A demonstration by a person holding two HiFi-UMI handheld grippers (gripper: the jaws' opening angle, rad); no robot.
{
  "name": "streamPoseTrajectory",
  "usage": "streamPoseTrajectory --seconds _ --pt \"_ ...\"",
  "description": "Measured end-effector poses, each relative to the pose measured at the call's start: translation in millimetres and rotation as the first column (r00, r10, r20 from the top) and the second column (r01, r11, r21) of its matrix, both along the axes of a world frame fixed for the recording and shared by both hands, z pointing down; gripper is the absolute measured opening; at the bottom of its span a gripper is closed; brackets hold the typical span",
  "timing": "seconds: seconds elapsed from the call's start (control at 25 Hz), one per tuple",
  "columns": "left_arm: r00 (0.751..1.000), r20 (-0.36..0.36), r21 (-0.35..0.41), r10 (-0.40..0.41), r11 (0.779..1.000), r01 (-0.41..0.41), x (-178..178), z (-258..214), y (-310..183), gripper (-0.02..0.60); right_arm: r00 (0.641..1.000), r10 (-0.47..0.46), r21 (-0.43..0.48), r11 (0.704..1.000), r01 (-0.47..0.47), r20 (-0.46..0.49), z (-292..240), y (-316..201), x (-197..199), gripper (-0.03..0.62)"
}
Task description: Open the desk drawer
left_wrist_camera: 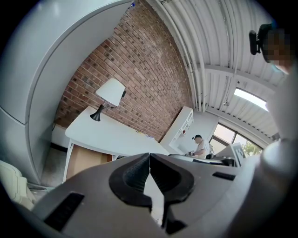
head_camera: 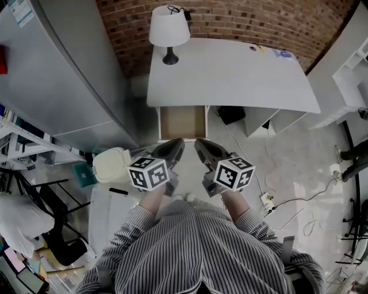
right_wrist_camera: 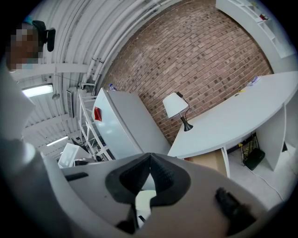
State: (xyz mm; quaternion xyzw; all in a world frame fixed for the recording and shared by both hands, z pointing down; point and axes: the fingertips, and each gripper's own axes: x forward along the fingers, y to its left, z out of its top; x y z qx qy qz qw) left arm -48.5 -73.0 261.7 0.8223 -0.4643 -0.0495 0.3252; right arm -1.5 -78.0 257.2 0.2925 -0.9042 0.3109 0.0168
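- Drawer – set under the left part of the white desk. It stands pulled out toward the person, and its tan wooden bottom shows inside a white frame.
- Left gripper – held in front of the person's chest, well short of the drawer and pointing toward it. Its own view shows the ribbed black pads meeting at the tip, with nothing between them.
- Right gripper – just beside the left one and pointing the same way. Its jaws are pressed together and hold nothing.
- Marker cubes – one on each gripper, faced with black-and-white square patterns and bearing no lettering.
- Lamp – white shade on a black foot, upright on the desk's far left corner.
- Small flat items – on the desk's far right corner; their print is too small to read.
- Brick wall – directly behind the desk.
- Grey cabinet – tall, left of the desk. A pale label sits near its top edge, but the text is illegible.
- Cream lidded bin – on the floor, left of the grippers.
- Black bag – on the floor under the desk, right of the drawer.
- Power strip – on the floor at the right, with cables running from it.
- Striped shirt – the person's torso, filling the lower edge of the head view.
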Motion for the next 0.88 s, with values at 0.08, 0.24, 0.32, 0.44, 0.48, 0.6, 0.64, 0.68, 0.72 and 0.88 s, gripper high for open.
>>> streamPoseTrajectory --seconds 0.08,0.24,0.32,0.44,0.48,0.6,0.64,0.68,0.72,0.88 --pt "1.000 0.004 -0.002 0.003 1.000 -0.003 1.5 2.0 1.4 0.015 1.000 0.003 -0.005 1.000 -0.003 -0.001 2.5 0.9 1.2 0.017" --pt "1.000 0.005 -0.003 0.007 1.000 -0.007 1.7 2.4 1.6 0.015 1.000 0.003 -0.010 1.000 -0.003 -0.005 3.9 1.3 -0.4 0.017" --pt "1.000 0.006 -0.003 0.005 1.000 -0.005 1.3 1.3 2.1 0.015 1.000 -0.004 -0.010 1.000 0.004 -0.010 4.3 3.0 -1.8 0.017" --pt "1.000 0.008 -0.003 0.004 1.000 -0.004 0.9 0.7 3.5 0.015 1.000 -0.008 -0.012 1.000 0.008 -0.012 5.1 5.0 -3.3 0.017" --pt "1.000 0.007 -0.004 0.004 1.000 -0.004 0.6 1.2 3.5 0.015 1.000 -0.009 -0.013 1.000 0.009 -0.012 5.4 5.0 -3.9 0.017" --pt "1.000 0.008 -0.007 0.007 1.000 -0.007 0.7 2.6 3.1 0.015 1.000 -0.012 -0.014 1.000 0.012 -0.013 6.7 4.9 -5.4 0.017" --pt "1.000 0.008 -0.008 0.008 1.000 -0.008 1.2 3.3 3.4 0.015 1.000 -0.014 -0.015 1.000 0.014 -0.015 7.4 5.4 -5.5 0.017" --pt "1.000 0.009 -0.009 0.009 1.000 -0.009 1.9 3.8 3.8 0.015 1.000 -0.016 -0.016 1.000 0.016 -0.017 8.1 6.1 -5.4 0.017" --pt "1.000 0.009 -0.009 0.010 1.000 -0.010 2.6 3.9 4.1 0.015 1.000 -0.018 -0.016 1.000 0.018 -0.019 8.4 6.7 -5.2 0.017" --pt "1.000 0.016 -0.006 0.014 1.000 -0.014 4.6 1.6 4.7 0.015 0.999 -0.021 -0.013 1.000 0.020 -0.024 7.2 7.6 -4.8 0.017"
